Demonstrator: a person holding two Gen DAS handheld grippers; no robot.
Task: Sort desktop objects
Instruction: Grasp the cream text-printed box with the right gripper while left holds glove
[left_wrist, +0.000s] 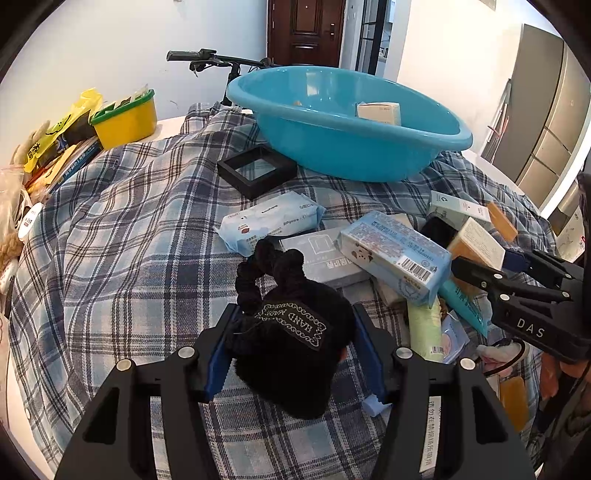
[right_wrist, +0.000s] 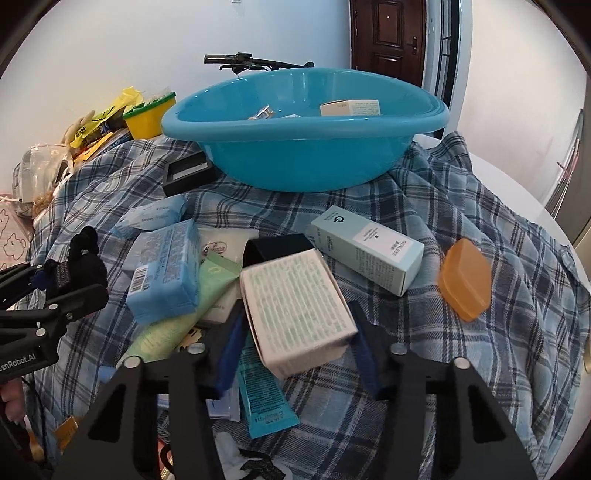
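Item one, nearest your left lens: the left gripper (left_wrist: 291, 354), jaws about half apart, blue pads pressed on both flanks of a black fuzzy hair scrunchie (left_wrist: 291, 332); its sewn label faces up and a braided loop runs out toward 12 o'clock.

Item two, nearest your right lens: the right gripper (right_wrist: 295, 354), jaws drawn in against a white printed box (right_wrist: 295, 306). The box sits tilted between the blue pads, slightly blurred, its far end toward 12 o'clock, over a teal tube (right_wrist: 264, 398).

Item three, the pile on the plaid cloth (left_wrist: 122, 229): a light-blue soap box (left_wrist: 395, 254) at 1 o'clock of the scrunchie, a wipes pack (left_wrist: 269, 221) at 12, a black frame box (left_wrist: 256, 170) beyond that.

Item four: the blue basin (left_wrist: 343, 147) at 12 o'clock, far side of the cloth, one pale carton (left_wrist: 378, 112) inside.

Item five: an orange case (right_wrist: 465, 280) at 2 o'clock of your right gripper, beside a mint carton (right_wrist: 367, 249).
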